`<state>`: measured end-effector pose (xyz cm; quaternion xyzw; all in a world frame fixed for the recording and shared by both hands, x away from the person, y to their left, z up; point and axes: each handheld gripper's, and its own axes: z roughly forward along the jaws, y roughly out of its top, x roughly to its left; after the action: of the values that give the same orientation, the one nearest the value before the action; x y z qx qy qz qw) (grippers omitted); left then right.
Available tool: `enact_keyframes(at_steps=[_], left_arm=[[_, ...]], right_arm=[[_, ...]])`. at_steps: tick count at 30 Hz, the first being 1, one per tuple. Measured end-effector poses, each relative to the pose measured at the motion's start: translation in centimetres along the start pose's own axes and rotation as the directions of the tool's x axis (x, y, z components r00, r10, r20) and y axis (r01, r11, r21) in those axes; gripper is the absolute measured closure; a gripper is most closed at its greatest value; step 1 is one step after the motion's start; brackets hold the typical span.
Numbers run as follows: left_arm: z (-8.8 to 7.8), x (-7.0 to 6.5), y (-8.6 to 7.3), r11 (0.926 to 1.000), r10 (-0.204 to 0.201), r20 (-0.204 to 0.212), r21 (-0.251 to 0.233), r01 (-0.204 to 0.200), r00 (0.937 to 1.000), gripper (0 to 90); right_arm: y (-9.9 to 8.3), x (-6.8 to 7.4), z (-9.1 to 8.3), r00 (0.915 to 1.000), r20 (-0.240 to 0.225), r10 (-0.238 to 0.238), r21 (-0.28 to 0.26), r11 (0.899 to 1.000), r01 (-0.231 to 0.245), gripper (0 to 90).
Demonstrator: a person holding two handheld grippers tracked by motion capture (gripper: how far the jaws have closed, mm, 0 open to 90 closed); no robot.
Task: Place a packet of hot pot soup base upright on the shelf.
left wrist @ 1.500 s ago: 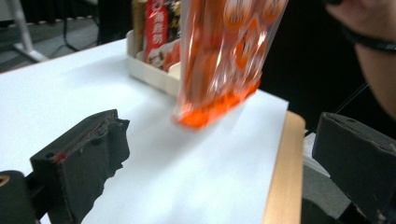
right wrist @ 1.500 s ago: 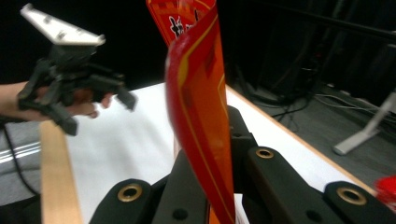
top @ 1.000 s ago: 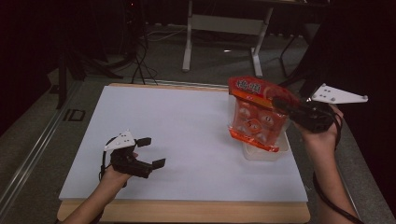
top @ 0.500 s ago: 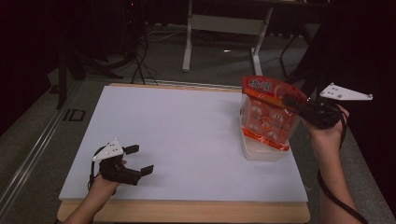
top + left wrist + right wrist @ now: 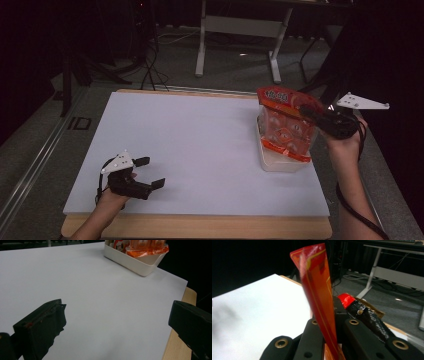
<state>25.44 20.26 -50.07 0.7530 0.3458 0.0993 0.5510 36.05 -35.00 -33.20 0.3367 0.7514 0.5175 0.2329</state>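
High view: our right gripper (image 5: 306,113) pinches the orange snack bag (image 5: 287,125) by its top seal, hanging it upright into the white tray (image 5: 280,163) near the desk's right edge; left gripper (image 5: 149,172) waits, jaws spread.

Packet (image 5: 287,125) in tub (image 5: 280,164), table's (image 5: 200,130) right.

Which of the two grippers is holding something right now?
The right gripper: its jaws are shut on the orange snack bag over the white tray. The left gripper is open.
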Motion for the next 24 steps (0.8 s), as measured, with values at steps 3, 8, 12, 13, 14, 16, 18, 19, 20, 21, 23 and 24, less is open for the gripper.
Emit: enact_keyframes(at_steps=[3,8,12,13,14,16,18,19,20,21,23,24], left_arm=[[0.0,0.1,-0.1,1.0000,-0.006,-0.002,-0.006,0.006,1.0000,0.1],[0.0,0.2,-0.1,0.9999,-0.013,-0.007,-0.009,0.013,0.9999,0.1],[0.0,0.5,-0.2,0.9997,-0.020,-0.006,-0.011,0.020,0.9998,0.1],[0.1,0.5,-0.2,0.9998,-0.021,-0.007,-0.007,0.021,0.9998,0.1],[0.1,0.5,-0.2,0.9998,-0.021,-0.007,-0.007,0.021,0.9998,0.1],[0.2,0.7,-0.4,0.9996,-0.028,-0.004,-0.003,0.028,0.9996,0.1],[0.2,0.7,-0.4,0.9996,-0.027,-0.007,0.003,0.027,0.9996,0.1],[0.2,0.8,-0.4,0.9995,-0.031,-0.006,0.000,0.031,0.9995,0.1],[0.2,0.8,-0.4,0.9995,-0.031,-0.006,0.000,0.031,0.9995,0.1],[0.3,0.8,-0.5,0.9995,-0.032,-0.005,0.005,0.033,0.9995,0.1],[0.3,0.8,-0.5,0.9995,-0.032,-0.006,0.003,0.032,0.9995,0.1],[0.3,0.9,-0.6,0.9993,-0.037,-0.004,0.008,0.037,0.9993,0.1]], right_arm=[[-0.3,-0.1,0.0,0.9998,-0.015,0.013,-0.002,1.000,-0.013,90.0],[-1.2,-0.3,0.5,0.9988,-0.028,0.040,0.018,0.999,-0.040,90.0],[-1.9,-0.4,0.9,0.9976,-0.035,0.059,0.023,0.998,-0.058,89.9],[-2.1,-0.4,1.0,0.9970,-0.039,0.067,0.025,0.997,-0.066,89.9],[-2.2,-0.5,1.1,0.9969,-0.037,0.070,0.029,0.997,-0.069,89.9],[-2.7,-0.7,1.3,0.9942,-0.053,0.093,0.029,0.995,-0.092,89.8],[-2.9,-0.6,1.5,0.9946,-0.050,0.091,0.031,0.995,-0.090,89.9],[-3.0,-0.6,1.6,0.9944,-0.050,0.093,0.028,0.995,-0.092,89.8],[-3.0,-0.5,1.8,0.9939,-0.053,0.097,0.027,0.995,-0.096,89.8],[-3.0,-0.5,1.9,0.9939,-0.052,0.097,0.029,0.995,-0.095,89.8],[-3.1,-0.5,2.0,0.9937,-0.051,0.100,0.030,0.995,-0.098,89.8],[-3.3,-0.6,2.3,0.9929,-0.050,0.108,0.039,0.994,-0.106,89.8]])
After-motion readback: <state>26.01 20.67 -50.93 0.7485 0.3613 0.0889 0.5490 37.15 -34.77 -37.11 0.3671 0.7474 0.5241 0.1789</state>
